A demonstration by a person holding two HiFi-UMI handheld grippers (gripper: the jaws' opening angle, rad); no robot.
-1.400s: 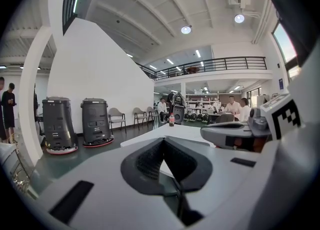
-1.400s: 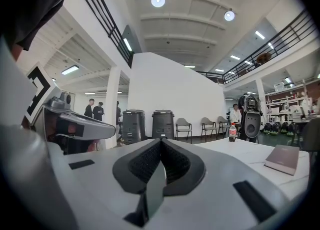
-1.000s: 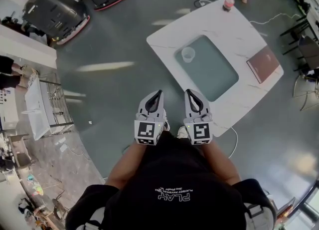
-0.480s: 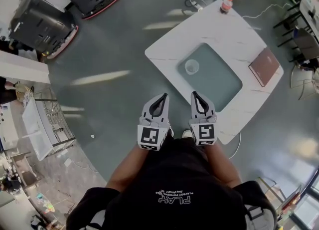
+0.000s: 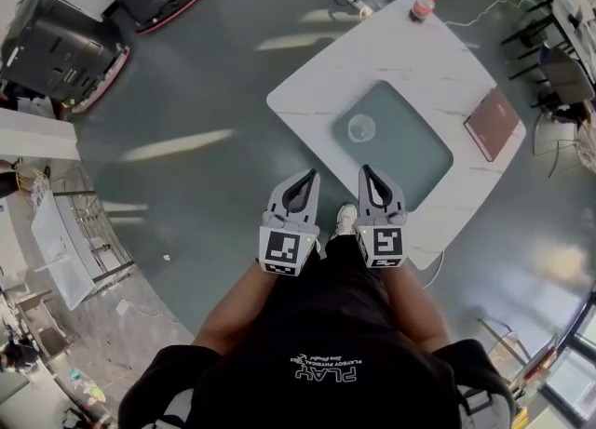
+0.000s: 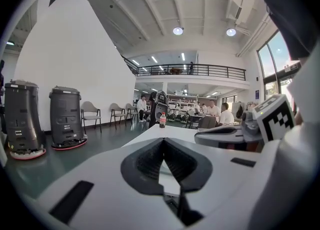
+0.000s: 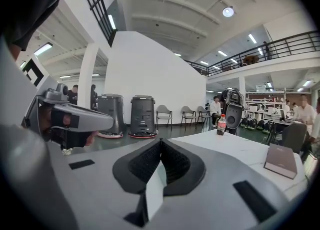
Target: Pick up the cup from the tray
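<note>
A clear plastic cup point(image 5: 362, 127) stands upright near the far left corner of a grey-green tray point(image 5: 410, 153) on a white table point(image 5: 419, 55). My left gripper point(image 5: 305, 179) and right gripper point(image 5: 367, 173) are held side by side before the table's near edge, well short of the cup. Both are shut, tips touching, with nothing between them. In the left gripper view the shut jaws point(image 6: 163, 140) point at the table; the right gripper point(image 7: 160, 141) looks the same way. The cup is hidden behind the jaws in both gripper views.
A brown book point(image 5: 494, 123) lies at the table's right side, also the book point(image 7: 281, 161). A red-capped bottle point(image 5: 422, 6) stands at the far corner, bottle point(image 7: 221, 124). Two dark machines point(image 5: 56, 46) stand on the floor at left. Chairs point(image 5: 559, 73) at right; people sit beyond.
The table, tray and cup have shifted slightly in the head view as the person steps nearer. Both grippers stay shut and side by side.
</note>
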